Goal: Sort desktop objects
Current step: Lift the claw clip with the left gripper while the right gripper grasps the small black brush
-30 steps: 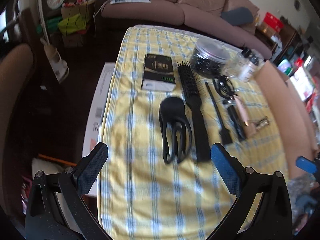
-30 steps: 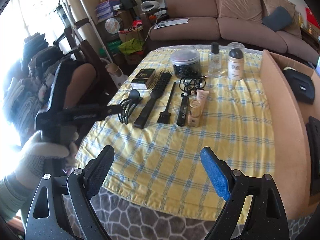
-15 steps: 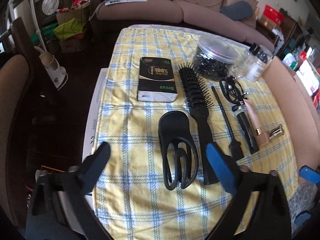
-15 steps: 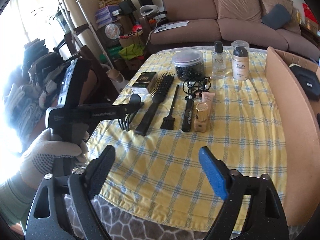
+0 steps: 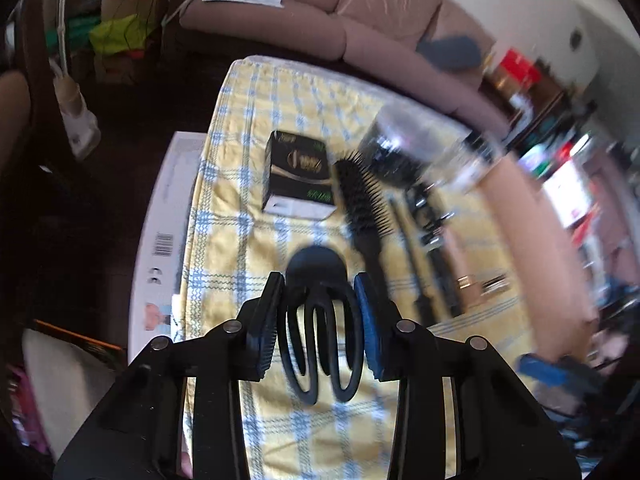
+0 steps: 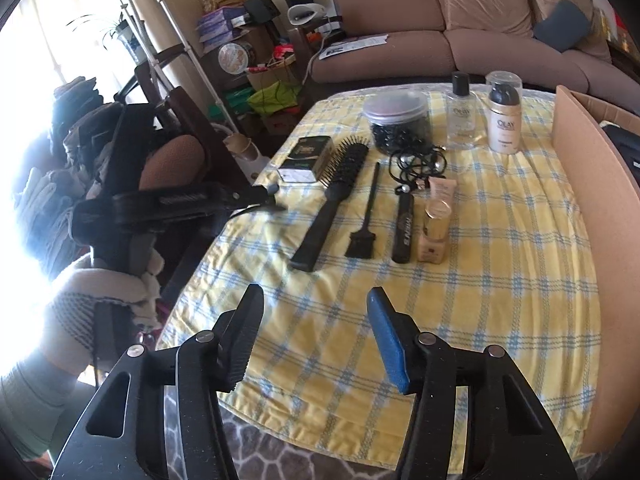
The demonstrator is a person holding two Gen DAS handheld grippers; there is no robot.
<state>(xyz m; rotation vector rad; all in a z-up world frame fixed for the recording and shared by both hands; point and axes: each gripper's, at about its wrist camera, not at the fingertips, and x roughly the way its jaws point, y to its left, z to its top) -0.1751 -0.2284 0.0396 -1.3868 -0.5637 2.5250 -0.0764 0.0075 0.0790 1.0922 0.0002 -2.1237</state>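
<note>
now the left gripper (image 5: pixel 318 316) has just been closing around the black hair claw (image 5: pixel 318 320)

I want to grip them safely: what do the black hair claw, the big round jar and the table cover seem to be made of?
Hair claw: looks like hard matte black plastic, with smooth moulded prongs. Round jar: probably clear plastic, perhaps glass; its dark contents show through the wall. Table cover: woven cloth, yellow with blue checks, slightly wrinkled and hanging over the edge.
</note>
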